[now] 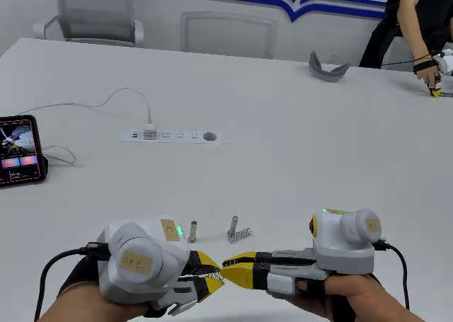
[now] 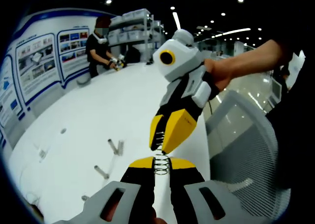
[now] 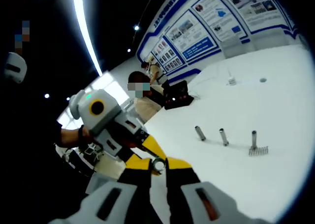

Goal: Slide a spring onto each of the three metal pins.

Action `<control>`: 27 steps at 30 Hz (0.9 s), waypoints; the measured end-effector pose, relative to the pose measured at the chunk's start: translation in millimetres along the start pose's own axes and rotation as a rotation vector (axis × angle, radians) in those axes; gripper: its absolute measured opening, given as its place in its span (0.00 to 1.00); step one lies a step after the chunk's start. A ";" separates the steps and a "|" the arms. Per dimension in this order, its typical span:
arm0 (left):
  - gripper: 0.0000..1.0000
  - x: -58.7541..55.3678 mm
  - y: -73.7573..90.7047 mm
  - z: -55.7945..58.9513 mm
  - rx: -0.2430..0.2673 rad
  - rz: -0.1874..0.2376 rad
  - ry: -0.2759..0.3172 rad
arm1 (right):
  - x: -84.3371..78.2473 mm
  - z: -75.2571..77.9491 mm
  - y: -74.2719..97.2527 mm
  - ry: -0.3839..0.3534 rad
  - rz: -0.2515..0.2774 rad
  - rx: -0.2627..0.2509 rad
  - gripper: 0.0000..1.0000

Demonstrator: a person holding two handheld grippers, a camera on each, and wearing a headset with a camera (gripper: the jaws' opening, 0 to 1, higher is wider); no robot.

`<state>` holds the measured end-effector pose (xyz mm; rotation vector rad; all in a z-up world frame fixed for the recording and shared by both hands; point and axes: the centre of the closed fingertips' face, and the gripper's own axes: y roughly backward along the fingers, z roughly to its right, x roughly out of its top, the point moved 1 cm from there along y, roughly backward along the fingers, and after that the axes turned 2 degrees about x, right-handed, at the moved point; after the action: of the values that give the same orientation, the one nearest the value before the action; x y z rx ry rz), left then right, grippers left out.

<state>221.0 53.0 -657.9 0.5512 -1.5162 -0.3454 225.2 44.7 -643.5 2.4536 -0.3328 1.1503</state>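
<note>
Head downward, gripper views opposed, sharing spring (image 2: 161,163)

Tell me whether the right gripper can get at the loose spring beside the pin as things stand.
Probably not yet: the right gripper looks shut on a second spring, shared with the left gripper. Bare table lies between it and the loose spring, so once freed the way looks open.

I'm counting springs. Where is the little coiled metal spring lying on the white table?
In the head view, the small coiled metal spring lies low and centre, at the foot of the rightmost upright metal pin.
</note>
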 end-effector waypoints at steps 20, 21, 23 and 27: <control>0.10 9.9 -6.5 -5.1 -0.026 0.019 0.010 | 11.8 0.5 2.1 0.127 -0.143 -0.032 0.12; 0.10 10.2 -6.3 -5.6 -0.025 0.019 0.010 | 12.5 1.0 1.8 0.134 -0.149 -0.030 0.12; 0.10 11.6 -5.8 -7.0 -0.022 0.024 0.013 | 15.0 -0.1 1.3 0.160 -0.169 -0.026 0.12; 0.10 15.5 -5.1 -8.9 -0.019 0.032 0.015 | 19.5 -1.8 1.5 0.227 -0.227 -0.021 0.12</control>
<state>231.0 41.5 -647.3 0.5132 -1.5041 -0.3300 235.7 43.4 -626.9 2.2439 0.0009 1.2988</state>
